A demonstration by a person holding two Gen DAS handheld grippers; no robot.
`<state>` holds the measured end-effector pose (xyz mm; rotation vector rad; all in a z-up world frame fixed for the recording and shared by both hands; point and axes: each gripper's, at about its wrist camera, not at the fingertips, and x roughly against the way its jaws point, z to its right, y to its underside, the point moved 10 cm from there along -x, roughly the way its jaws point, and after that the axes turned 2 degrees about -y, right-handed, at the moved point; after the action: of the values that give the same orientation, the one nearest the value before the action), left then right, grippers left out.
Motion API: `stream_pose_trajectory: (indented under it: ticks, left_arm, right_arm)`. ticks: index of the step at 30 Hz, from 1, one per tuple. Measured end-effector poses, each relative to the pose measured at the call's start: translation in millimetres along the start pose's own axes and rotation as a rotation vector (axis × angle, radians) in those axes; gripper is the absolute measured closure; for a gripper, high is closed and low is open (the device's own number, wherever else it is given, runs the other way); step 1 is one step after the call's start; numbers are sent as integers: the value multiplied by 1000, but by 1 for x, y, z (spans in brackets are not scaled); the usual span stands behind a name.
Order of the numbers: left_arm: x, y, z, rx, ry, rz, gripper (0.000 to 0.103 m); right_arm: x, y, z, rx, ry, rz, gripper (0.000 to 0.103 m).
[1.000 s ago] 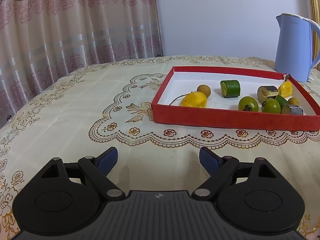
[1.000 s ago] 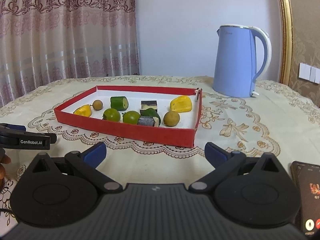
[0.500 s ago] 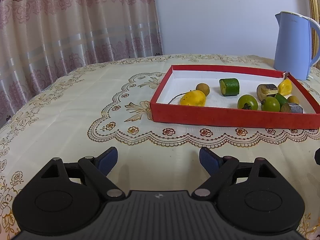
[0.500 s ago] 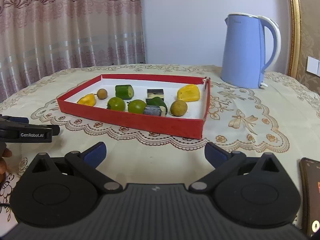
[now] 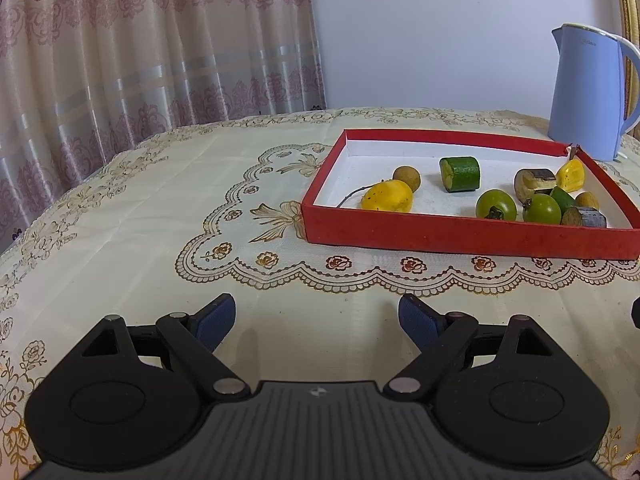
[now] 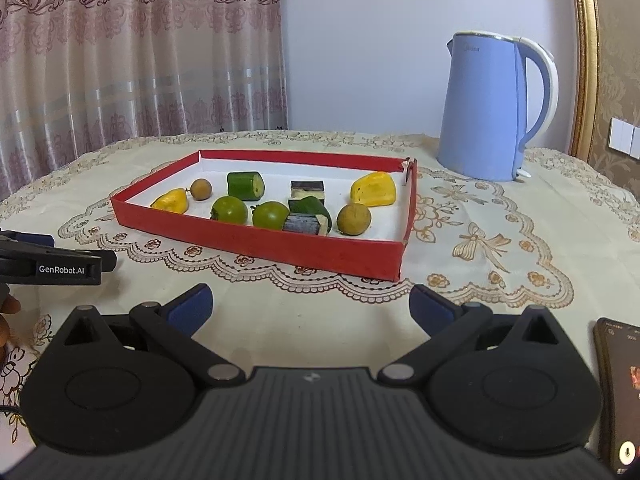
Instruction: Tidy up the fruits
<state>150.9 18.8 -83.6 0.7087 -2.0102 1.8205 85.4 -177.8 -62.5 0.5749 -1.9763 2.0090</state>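
Fruits sit in the red tray, which lies on the surface ahead of both my claws. Contents, right wrist view, left to right: yellow piece at the near-left corner, small brown ball just beside it, cut green cylinder lying on its side behind, two green round fruits side by side near the front wall. Right of them a dark block, a green wedge and a grey block, the wedge touching the grey block. A larger brown ball is just right of that cluster; a second yellow piece sits near the right wall.

Left wrist view confirms the same set: tray, yellow piece with a thin stem, cylinder.

Right claw: fingers spread wide, nothing between the blue pads; low over the surface, short of the tray's front wall. Left claw: likewise spread and empty, near the tray's left front corner but apart from it. It also shows at the left edge of the right wrist view.

Blue kettle stands behind the tray's right end, apart from it. A phone lies at my right claw's right side. Curtain behind the surface.
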Motion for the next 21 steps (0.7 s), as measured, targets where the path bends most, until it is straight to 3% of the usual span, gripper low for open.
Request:
stream_pose_trajectory:
  ticks: [21]
  left_arm:
    - [2, -1, -5, -14, -27, -12, 14]
  right_arm:
    - [27, -14, -31, 96, -100, 120, 0]
